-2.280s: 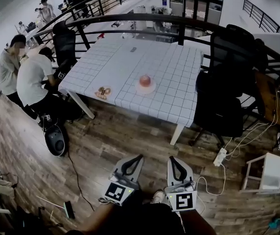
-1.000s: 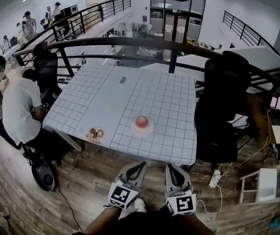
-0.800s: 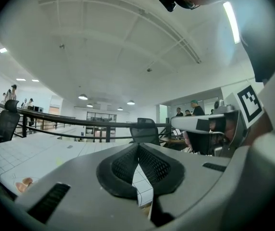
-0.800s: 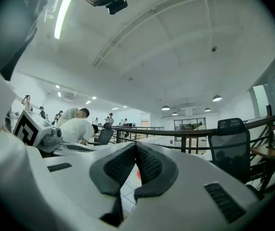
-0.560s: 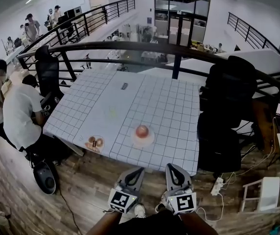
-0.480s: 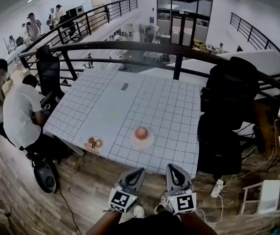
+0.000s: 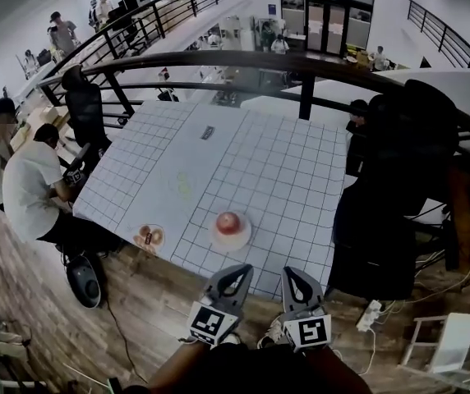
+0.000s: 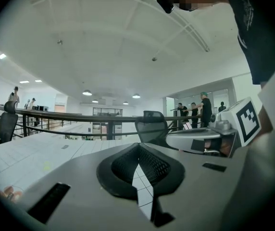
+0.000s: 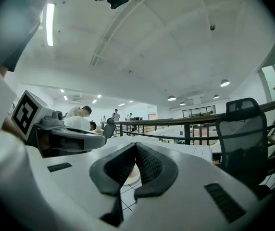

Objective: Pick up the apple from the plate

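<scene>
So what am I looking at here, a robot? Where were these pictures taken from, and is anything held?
No robot arm: a person holds a two-jawed tool in each hand. The wide picture comes from a camera on the person's head, looking down; the other two from cameras riding on each tool. The left gripper and right gripper both have their jaws closed on nothing. Ahead stands a table with a checked cloth. On it sits a red apple on a white plate, and nearer the left corner a smaller plate with small brownish things.
</scene>
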The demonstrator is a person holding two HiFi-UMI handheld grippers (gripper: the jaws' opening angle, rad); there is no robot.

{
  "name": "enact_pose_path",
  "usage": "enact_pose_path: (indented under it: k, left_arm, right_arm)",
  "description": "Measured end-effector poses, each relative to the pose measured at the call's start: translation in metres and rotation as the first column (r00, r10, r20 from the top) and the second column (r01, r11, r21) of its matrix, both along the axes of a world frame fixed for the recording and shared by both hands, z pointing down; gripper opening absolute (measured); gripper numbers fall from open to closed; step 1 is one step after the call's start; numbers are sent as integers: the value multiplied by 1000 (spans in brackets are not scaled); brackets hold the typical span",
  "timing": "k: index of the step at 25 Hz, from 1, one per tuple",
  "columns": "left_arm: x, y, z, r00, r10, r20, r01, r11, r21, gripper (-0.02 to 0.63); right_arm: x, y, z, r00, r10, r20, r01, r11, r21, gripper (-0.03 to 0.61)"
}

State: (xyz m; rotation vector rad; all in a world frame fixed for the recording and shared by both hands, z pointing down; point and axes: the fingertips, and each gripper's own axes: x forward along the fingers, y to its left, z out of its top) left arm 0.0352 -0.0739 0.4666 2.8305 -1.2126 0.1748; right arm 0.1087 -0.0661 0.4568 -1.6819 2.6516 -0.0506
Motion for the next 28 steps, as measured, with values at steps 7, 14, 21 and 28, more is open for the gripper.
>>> enact_pose_path:
  k: [7, 14, 21, 28]
  left_arm:
    - [-13, -25, 18, 995, -94, 40, 96, 994, -57, 20]
    - [-37, -55, 38, 990, -133, 56, 137, 987, -82, 21]
    - [-65, -93, 55, 991, -122, 60, 126, 989, -73, 21]
    - [-87, -115, 80, 991, -112, 70, 120, 985, -125, 21]
  right_arm:
    - [9, -28, 12, 998, -60, -10, 60, 998, -33, 23]
    - [-8, -63, 16, 997, -74, -3, 74, 997, -28, 23]
    - [-44, -100, 31, 995, -85, -59, 83, 996, -42, 23]
    - [-72, -122, 52, 993, -99, -69, 92, 991, -94, 23]
